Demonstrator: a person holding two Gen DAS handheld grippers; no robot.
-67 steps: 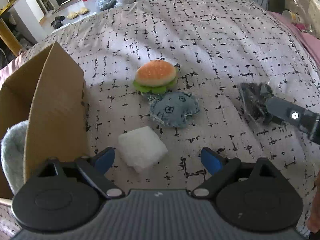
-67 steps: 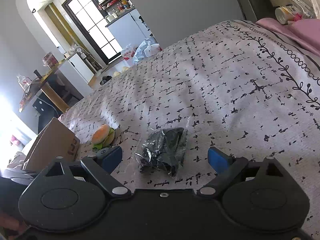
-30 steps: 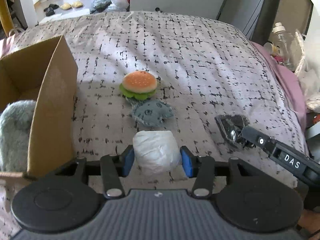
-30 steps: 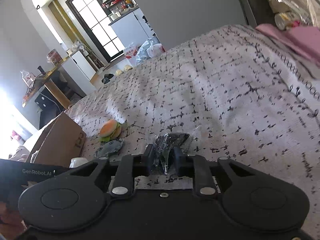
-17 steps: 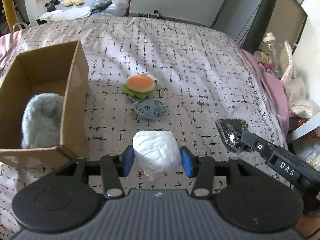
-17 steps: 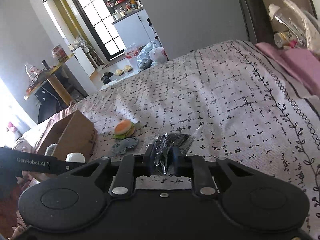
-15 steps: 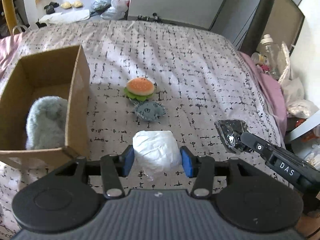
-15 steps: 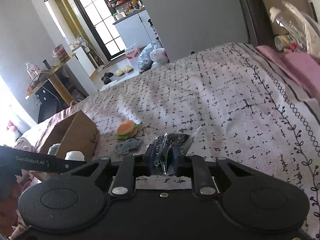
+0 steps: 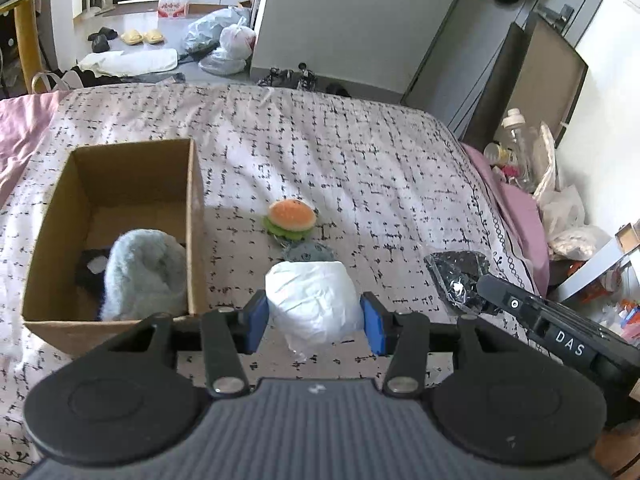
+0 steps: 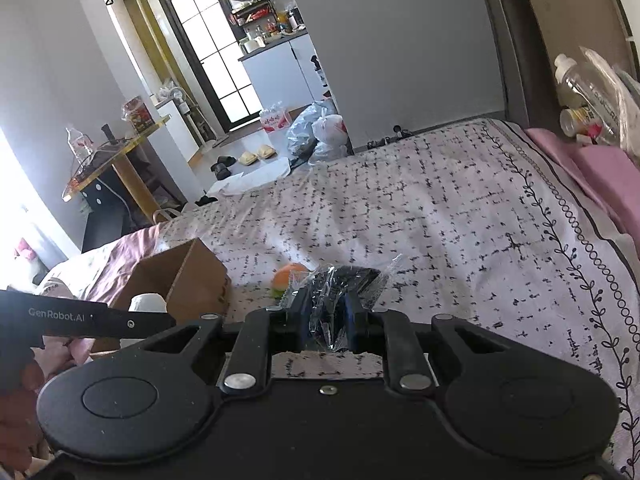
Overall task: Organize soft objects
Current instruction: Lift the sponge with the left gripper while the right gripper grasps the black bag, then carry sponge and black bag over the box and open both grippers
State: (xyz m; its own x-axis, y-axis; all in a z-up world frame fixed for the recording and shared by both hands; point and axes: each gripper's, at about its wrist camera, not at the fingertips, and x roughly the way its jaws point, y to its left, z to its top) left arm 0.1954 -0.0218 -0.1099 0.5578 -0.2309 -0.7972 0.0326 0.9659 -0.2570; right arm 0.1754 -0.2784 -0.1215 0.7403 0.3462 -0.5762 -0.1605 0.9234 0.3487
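Observation:
My left gripper (image 9: 314,320) is shut on a white soft bundle (image 9: 314,302), held above the bed to the right of the cardboard box (image 9: 192,208). A grey fluffy object (image 9: 144,274) lies inside that box. A burger plush (image 9: 291,218) and a blue-grey denim plush (image 9: 308,253), partly hidden behind the bundle, lie on the patterned bedspread (image 9: 360,168). My right gripper (image 10: 328,320) is shut on a clear bag of dark fabric (image 10: 340,284), lifted off the bed. The left wrist view also shows that bag (image 9: 456,276) in the right gripper's fingers (image 9: 492,290). The burger plush (image 10: 288,274) peeks out behind the bag.
The cardboard box (image 10: 188,276) sits at the bed's left side. Bottles and plastic bags (image 9: 528,160) crowd the right edge by a pink sheet (image 9: 516,208). Beyond the bed's far end lie bags (image 9: 224,44) and slippers (image 9: 142,36) on the floor.
Both grippers have risen with their loads, so the bed looks farther away. More of the box's inside and the grey fluffy object shows. Earlier both grippers stood open around their objects.

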